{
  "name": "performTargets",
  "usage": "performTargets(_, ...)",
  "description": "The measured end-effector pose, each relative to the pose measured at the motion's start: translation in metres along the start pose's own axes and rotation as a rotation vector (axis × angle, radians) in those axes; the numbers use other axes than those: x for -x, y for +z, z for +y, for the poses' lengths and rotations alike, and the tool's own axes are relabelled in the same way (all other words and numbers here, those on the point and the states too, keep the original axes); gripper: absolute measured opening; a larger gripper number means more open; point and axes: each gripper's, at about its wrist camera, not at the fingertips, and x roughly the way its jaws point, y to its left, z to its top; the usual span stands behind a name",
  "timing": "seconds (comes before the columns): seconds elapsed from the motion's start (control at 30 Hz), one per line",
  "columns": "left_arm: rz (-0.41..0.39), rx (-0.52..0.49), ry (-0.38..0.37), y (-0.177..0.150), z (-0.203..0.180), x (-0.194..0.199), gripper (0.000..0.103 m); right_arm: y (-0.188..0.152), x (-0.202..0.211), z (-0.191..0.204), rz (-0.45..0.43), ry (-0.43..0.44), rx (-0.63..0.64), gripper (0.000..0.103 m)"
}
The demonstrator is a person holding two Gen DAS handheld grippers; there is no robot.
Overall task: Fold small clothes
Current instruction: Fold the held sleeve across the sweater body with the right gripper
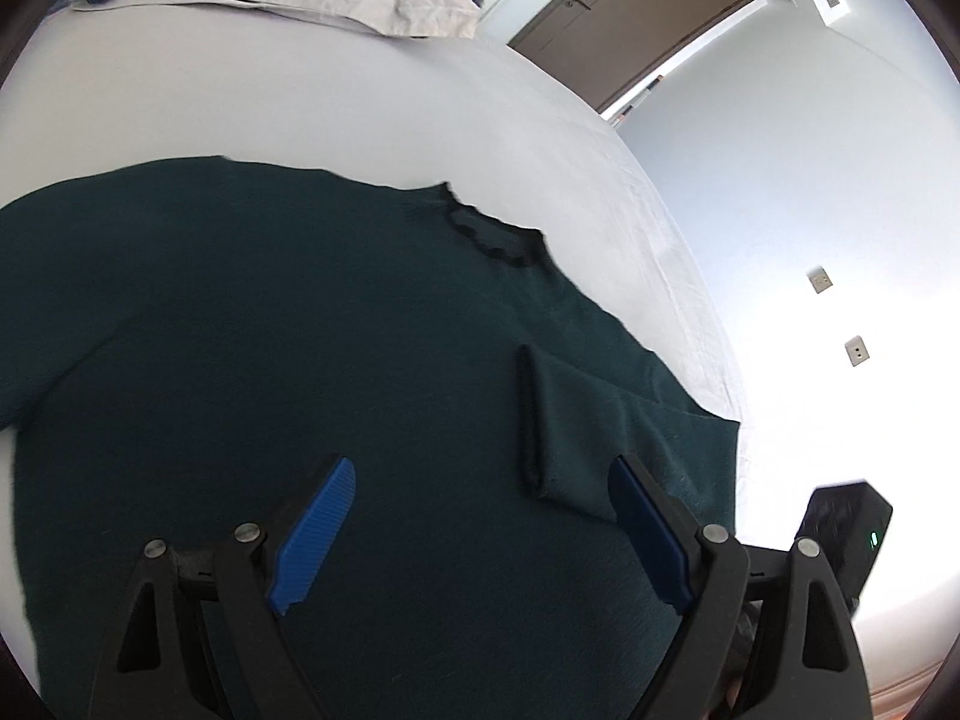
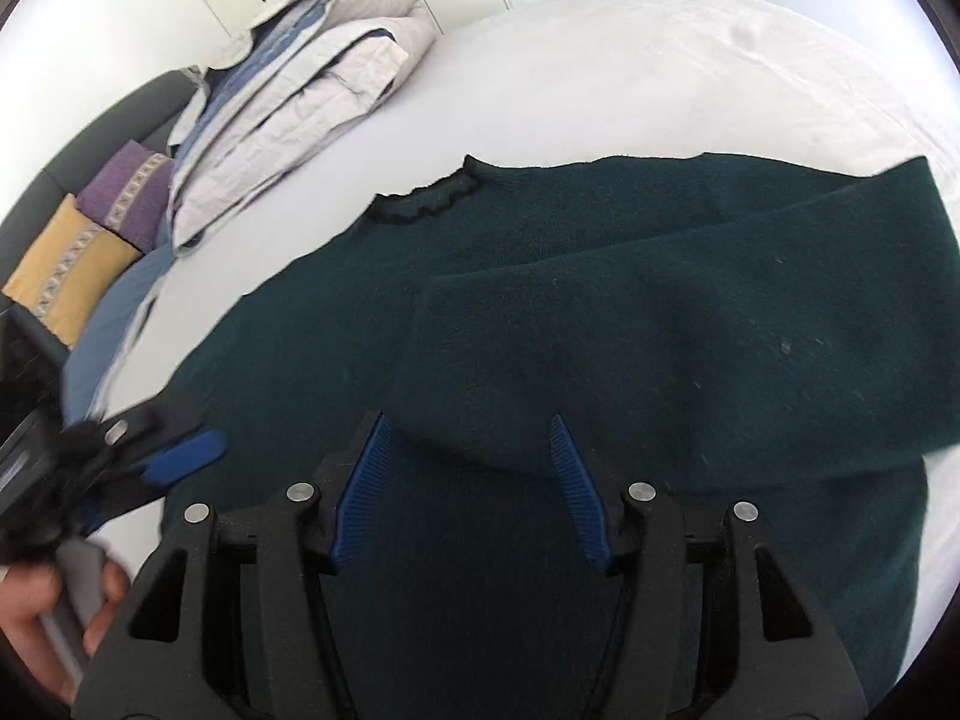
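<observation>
Lying flat on bed (image 2: pixel 570 78), dark green sweater (image 2: pixel 600 312) just ahead of both hand-held grippers; soft, limp knit, light, drapes when lifted; pinch folded sleeve edge; left hand-held gripper (image 1: pixel 480 531) wide open, right hand-held gripper (image 2: pixel 471 489) parted, empty

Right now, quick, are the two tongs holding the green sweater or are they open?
Left tongs: open, nothing held, over the green sweater.
Right tongs: open, nothing gripped; a folded-over sleeve lies just ahead of them.
</observation>
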Motion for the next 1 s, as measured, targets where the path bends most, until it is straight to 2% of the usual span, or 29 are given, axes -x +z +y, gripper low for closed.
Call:
performTargets(0.1, 0.024, -0.04, -0.009, 0.008, -0.021, -0.022, 0.086, -0.004, 0.037, -0.022, -0.031, 0.05, -0.061, 0.054)
performTargets(0.17, 0.071, -0.062, -0.021, 0.013, -0.033, -0.043, 0.07, -0.006, 0.055, -0.035, -0.058, 0.067, -0.088, 0.054)
performTargets(0.33, 0.198, -0.11, 0.038, 0.017, -0.051, -0.096, 0.045, -0.003, 0.094, -0.068, -0.117, 0.09, -0.146, 0.054)
performTargets(0.4, 0.199, -0.13, 0.059, 0.015, -0.054, -0.101, 0.04, -0.003, 0.105, -0.081, -0.132, 0.081, -0.165, 0.054)
performTargets(0.47, 0.192, -0.144, 0.082, 0.013, -0.056, -0.102, 0.021, -0.003, 0.118, -0.096, -0.153, 0.06, -0.181, 0.054)
performTargets(0.57, 0.183, -0.148, 0.087, 0.012, -0.054, -0.098, 0.011, -0.004, 0.129, -0.113, -0.167, 0.046, -0.212, 0.054)
performTargets(0.8, 0.111, -0.212, 0.105, 0.011, -0.059, -0.069, 0.009, -0.006, 0.139, -0.143, -0.177, 0.018, -0.268, 0.054)
performTargets(1.0, 0.018, -0.213, 0.134, 0.02, -0.034, -0.033, 0.009, 0.01, 0.148, -0.17, -0.198, -0.061, -0.292, 0.054)
